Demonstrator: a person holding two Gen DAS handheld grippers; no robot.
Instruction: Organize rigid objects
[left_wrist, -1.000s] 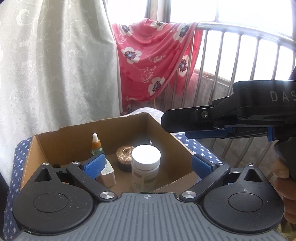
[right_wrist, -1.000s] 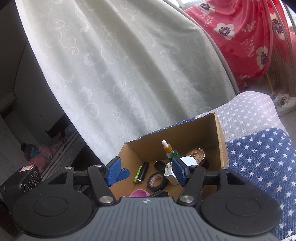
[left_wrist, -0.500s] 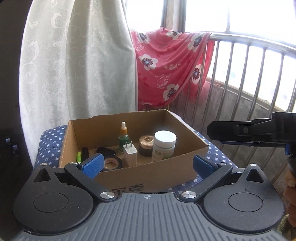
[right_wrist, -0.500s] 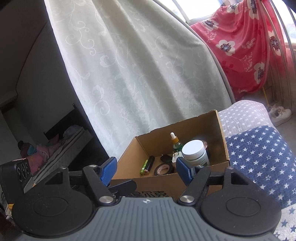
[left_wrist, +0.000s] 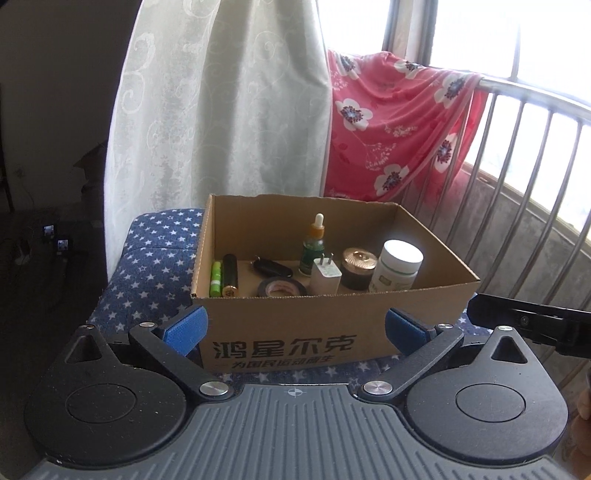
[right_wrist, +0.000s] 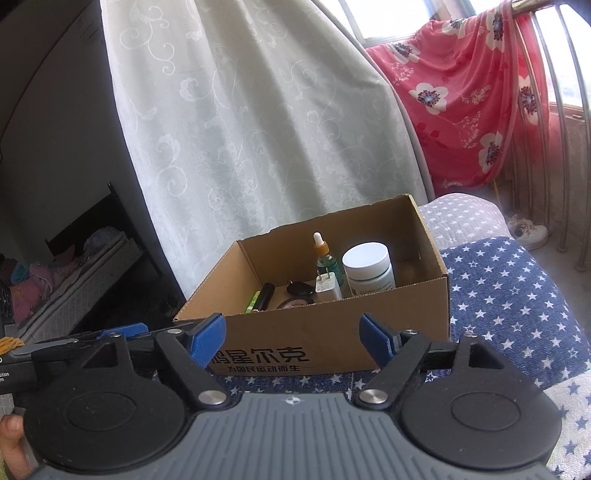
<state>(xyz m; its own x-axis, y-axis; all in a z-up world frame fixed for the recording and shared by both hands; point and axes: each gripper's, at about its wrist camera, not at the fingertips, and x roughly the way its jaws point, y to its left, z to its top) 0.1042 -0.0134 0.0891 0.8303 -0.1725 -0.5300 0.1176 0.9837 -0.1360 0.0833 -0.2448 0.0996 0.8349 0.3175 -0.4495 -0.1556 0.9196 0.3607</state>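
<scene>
A cardboard box (left_wrist: 295, 343) (right_wrist: 332, 332) with printed characters stands on a star-patterned blue cushion (left_wrist: 147, 266) (right_wrist: 517, 295). Inside are a white-lidded jar (left_wrist: 397, 269) (right_wrist: 369, 269), a dropper bottle (left_wrist: 314, 243) (right_wrist: 323, 254), a white plug (left_wrist: 325, 277) (right_wrist: 328, 286), a gold-lidded jar (left_wrist: 357, 273), black tape (left_wrist: 282, 288), a black key fob (left_wrist: 271, 266), and green and black batteries (left_wrist: 222, 275) (right_wrist: 260, 299). My left gripper (left_wrist: 295, 328) is open in front of the box with nothing in it. My right gripper (right_wrist: 293, 338) is empty too, its jaws opening.
A white patterned curtain (left_wrist: 221, 110) hangs behind the box. A red floral cloth (left_wrist: 399, 129) drapes over metal railing bars (left_wrist: 535, 184) at the right. Bedding and clutter (right_wrist: 74, 266) lie at the left, a white shoe (right_wrist: 528, 232) on the floor at the right.
Both grippers pulled back from above the box to in front of it; the whole box and its printed front now show. The right gripper's jaws spread wider.
</scene>
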